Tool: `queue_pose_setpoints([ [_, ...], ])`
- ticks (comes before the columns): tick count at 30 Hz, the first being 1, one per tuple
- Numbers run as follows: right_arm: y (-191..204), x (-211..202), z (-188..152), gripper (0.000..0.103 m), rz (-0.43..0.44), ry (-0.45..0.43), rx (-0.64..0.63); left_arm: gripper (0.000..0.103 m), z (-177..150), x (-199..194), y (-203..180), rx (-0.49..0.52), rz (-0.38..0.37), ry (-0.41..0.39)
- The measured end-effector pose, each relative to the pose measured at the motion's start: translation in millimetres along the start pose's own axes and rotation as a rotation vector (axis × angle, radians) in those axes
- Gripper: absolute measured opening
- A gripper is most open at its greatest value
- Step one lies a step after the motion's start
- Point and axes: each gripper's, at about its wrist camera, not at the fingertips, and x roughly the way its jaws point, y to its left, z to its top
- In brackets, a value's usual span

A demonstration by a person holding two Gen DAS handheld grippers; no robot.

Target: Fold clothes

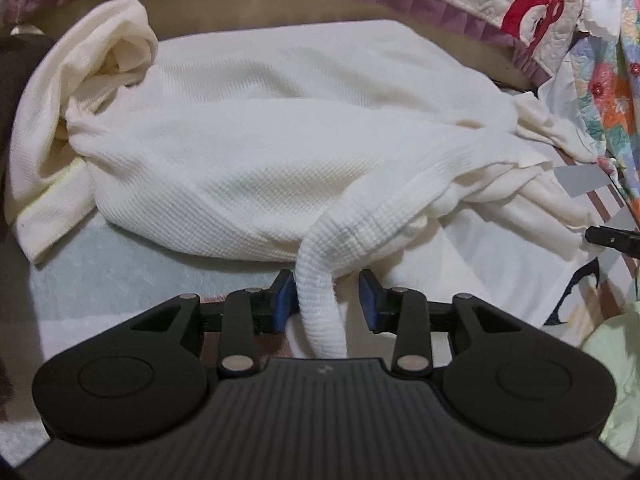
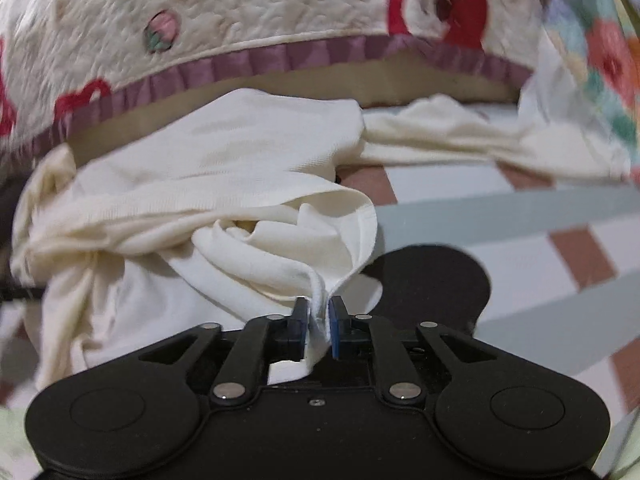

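A cream white knit garment (image 1: 256, 152) lies bunched on the bed. Its ribbed cuff (image 1: 320, 300) hangs down between the fingers of my left gripper (image 1: 327, 300), whose blue pads stand apart, with a gap on the right side of the cuff. In the right wrist view the same garment (image 2: 224, 184) is rumpled, and my right gripper (image 2: 319, 320) is shut on a thin hem edge (image 2: 318, 312) of it, lifting the cloth slightly. The tip of the right gripper shows at the right edge of the left wrist view (image 1: 612, 238).
A quilted cream bedspread with red motifs and a purple frill (image 2: 248, 60) rises behind the garment. A floral quilt (image 1: 612, 92) lies at the right. The sheet under it has brown and pale blue stripes (image 2: 520, 208). A pale green cloth (image 1: 616, 360) lies at the lower right.
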Motion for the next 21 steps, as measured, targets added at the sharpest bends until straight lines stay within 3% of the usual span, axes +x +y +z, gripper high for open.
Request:
queue_pose_setpoints([
  [3, -11.2, 5.2, -2.6, 0.031, 0.018, 0.011, 0.09, 0.034, -2.8, 1.4, 0.5, -0.001, 0.004, -0.012],
  [5, -17.6, 9.8, -3.9, 0.04, 0.047, 0.012, 0.138, 0.003, -1.6, -1.5, -0.5, 0.029, 0.01, -0.018],
  [7, -22.0, 15.0, -4.9, 0.05, 0.076, 0.008, 0.175, 0.003, 2.9, -14.4, -2.8, 0.08, 0.059, -0.072],
  [9, -26.4, 20.1, -5.9, 0.052, 0.106, 0.004, 0.212, 0.003, 9.9, -37.3, 5.6, 0.051, 0.089, -0.143],
  [10, -28.6, 22.7, -6.4, 0.051, 0.121, 0.002, 0.23, 0.002, 13.5, -48.8, 9.8, 0.037, 0.103, -0.179],
  [11, -30.8, 25.3, -7.0, 0.02, 0.136, 0.0, 0.249, 0.002, 16.3, -60.4, 15.2, 0.013, 0.113, -0.212],
  [12, -32.6, 27.2, -6.8, 0.006, 0.147, -0.001, 0.262, 0.002, 16.5, -72.5, 25.7, -0.05, 0.102, -0.238],
  [14, -29.3, 11.8, 9.6, 0.005, 0.065, -0.022, 0.172, 0.002, 13.9, -93.2, 41.7, -0.14, 0.108, -0.287],
  [16, -31.3, -8.7, 24.4, 0.004, -0.028, -0.071, 0.115, 0.002, 9.9, -107.5, 49.8, -0.167, 0.141, -0.324],
  [18, -37.2, -28.5, 37.2, 0.004, -0.114, -0.126, 0.086, 0.002, 6.8, -110.9, 50.5, -0.153, 0.155, -0.325],
  [21, -53.5, -32.3, 41.9, 0.005, -0.167, -0.126, 0.081, 0.002, 6.2, -104.6, 52.1, -0.174, 0.132, -0.283],
])
